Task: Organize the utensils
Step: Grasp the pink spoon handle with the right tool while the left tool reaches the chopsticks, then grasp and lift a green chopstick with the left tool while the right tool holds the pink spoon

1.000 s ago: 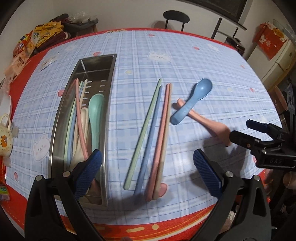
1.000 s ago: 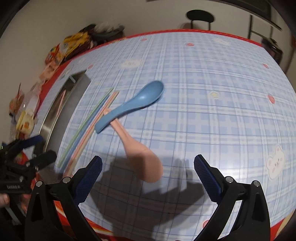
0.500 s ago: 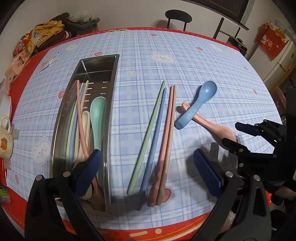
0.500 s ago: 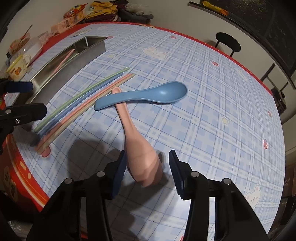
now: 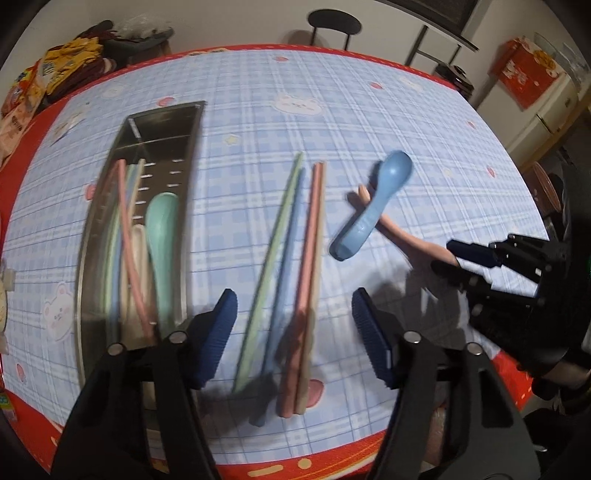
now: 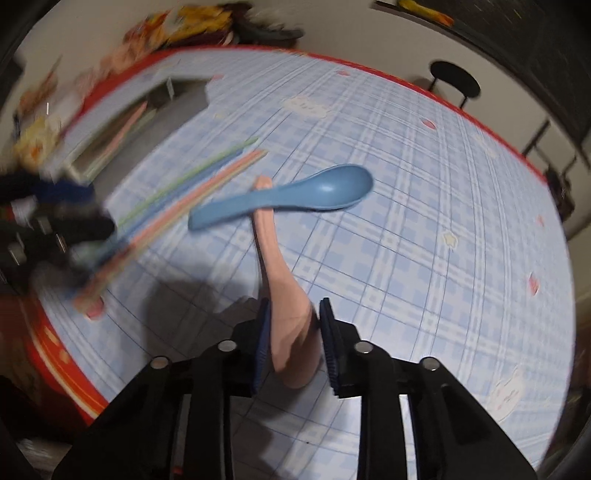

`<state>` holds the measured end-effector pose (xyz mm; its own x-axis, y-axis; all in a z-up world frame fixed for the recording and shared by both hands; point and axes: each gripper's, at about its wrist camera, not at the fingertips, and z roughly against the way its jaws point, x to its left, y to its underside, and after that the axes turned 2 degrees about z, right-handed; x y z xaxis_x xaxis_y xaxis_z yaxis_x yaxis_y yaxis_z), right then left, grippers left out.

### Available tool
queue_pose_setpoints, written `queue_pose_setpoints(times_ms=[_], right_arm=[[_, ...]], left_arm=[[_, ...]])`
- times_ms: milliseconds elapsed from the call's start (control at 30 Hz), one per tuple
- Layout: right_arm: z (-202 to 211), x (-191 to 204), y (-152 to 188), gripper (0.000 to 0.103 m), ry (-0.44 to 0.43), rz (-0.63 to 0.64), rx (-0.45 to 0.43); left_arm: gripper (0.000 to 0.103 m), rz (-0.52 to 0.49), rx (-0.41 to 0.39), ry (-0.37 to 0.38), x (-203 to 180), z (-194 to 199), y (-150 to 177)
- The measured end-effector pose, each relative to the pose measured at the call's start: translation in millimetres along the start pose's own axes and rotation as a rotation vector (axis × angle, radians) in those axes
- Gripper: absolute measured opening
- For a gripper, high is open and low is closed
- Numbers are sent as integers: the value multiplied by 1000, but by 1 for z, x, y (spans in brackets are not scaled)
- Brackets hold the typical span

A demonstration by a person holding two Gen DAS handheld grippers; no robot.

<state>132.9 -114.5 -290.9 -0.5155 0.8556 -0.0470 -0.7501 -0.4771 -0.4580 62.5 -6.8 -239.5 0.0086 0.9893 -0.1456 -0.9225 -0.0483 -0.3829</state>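
Observation:
Several chopsticks [image 5: 295, 258], green, blue, pink and beige, lie side by side on the blue checked cloth. My left gripper [image 5: 293, 332] hangs over their near ends, its jaws closing with the sticks between the pads and a gap on each side. A pink spoon [image 6: 275, 266] lies with its handle under a blue spoon [image 6: 295, 195]. My right gripper [image 6: 291, 336] is closing on the pink spoon's bowl, which fills the space between the pads. The left wrist view shows the right gripper [image 5: 456, 260] at the spoon's bowl end.
A long steel tray [image 5: 192, 166] on the left holds a mint spoon [image 5: 162, 221], a pale spoon and several chopsticks. Snack packs [image 5: 55, 66] sit at the back left corner. The table's red front edge [image 5: 332, 454] is close below. A black chair [image 5: 334, 22] stands behind.
The right jaws came in from wide open onto the pink spoon's bowl, and that gripper rolled. The left jaws narrowed around the chopsticks' near ends.

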Motion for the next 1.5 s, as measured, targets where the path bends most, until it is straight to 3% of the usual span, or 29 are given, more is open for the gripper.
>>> queue_pose_setpoints(times_ms=[67, 200, 367, 600, 733, 767, 967, 1000, 1033, 1067, 1500], right_arm=[[3, -9, 2, 6, -42, -72, -8], [-4, -25, 10, 5, -113, -194, 17], [-7, -31, 17, 5, -154, -260, 22], [-8, -28, 14, 7, -195, -265, 9], [-7, -28, 12, 24, -204, -259, -2], [-9, -27, 11, 25, -208, -253, 2], [-15, -15, 4, 24, -190, -193, 8], [-16, -13, 4, 21, -186, -181, 9], [-16, -11, 3, 10, -194, -169, 14], [-17, -9, 3, 8, -198, -162, 20], [-12, -26, 16, 7, -232, -240, 20]], left_arm=[[57, -22, 12, 13, -6, -3, 2], [50, -54, 36, 29, -14, -7, 5], [42, -53, 52, 44, -15, -11, 7], [37, 18, 46, 56, 1, -9, 6], [37, 25, 45, 51, 4, -8, 5], [37, 23, 46, 51, 4, -9, 5], [37, 23, 51, 47, 5, -10, 5], [37, 25, 52, 47, 5, -10, 5], [37, 27, 53, 46, 6, -10, 5], [37, 28, 54, 44, 7, -11, 5], [37, -8, 70, 16, 7, -19, 0]])
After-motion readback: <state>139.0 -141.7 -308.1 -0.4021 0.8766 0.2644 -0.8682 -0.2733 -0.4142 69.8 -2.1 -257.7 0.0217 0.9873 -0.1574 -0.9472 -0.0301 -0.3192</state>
